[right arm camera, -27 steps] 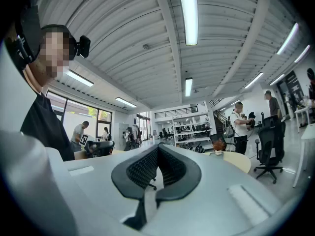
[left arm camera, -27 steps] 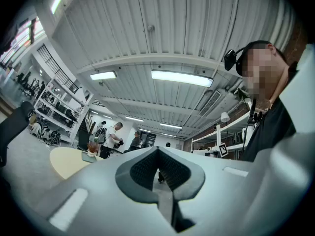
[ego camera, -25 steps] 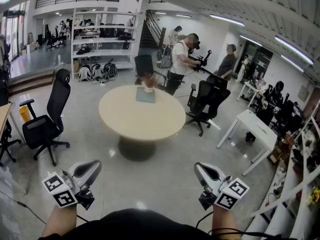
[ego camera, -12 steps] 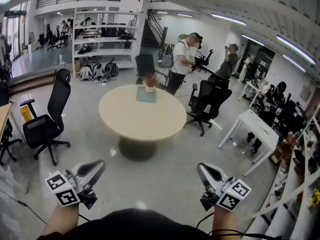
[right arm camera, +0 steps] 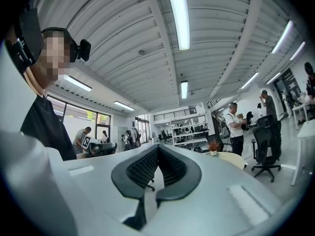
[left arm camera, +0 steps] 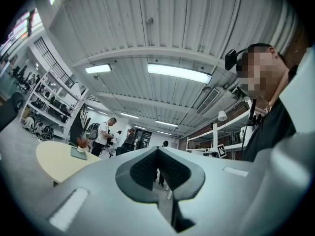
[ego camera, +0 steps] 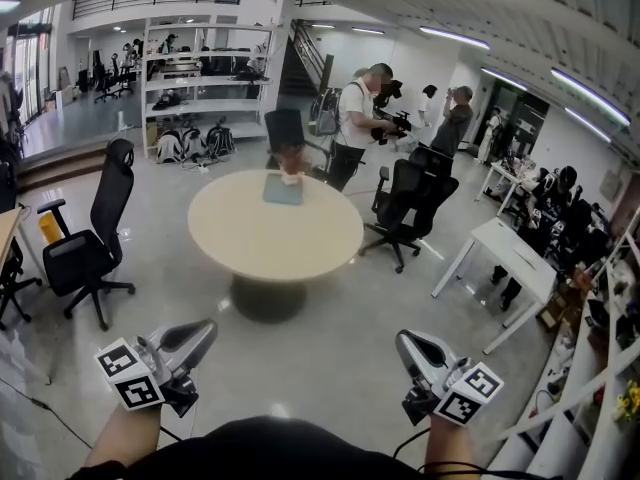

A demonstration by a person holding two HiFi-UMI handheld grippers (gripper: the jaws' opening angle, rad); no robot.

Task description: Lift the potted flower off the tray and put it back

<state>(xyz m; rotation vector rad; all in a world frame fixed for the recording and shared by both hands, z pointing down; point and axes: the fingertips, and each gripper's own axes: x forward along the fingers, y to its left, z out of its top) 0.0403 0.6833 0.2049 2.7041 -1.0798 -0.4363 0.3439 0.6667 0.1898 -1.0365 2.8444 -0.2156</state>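
My left tool point(ego camera: 203, 328) and right tool point(ego camera: 403, 340) are both clenched, empty. The potted flower point(ego camera: 290, 171) stands on its tray point(ego camera: 281, 193) on the desk point(ego camera: 280, 240).

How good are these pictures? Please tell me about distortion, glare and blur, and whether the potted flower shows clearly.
Head view: fisheye bends the edges; light patches glare on the glossy floor; the potted flower on the round table is small, without detail. Left gripper view: dark round vignette, bright ceiling lamp. Right gripper view: same vignette, a long lamp overexposed, the flower tiny.
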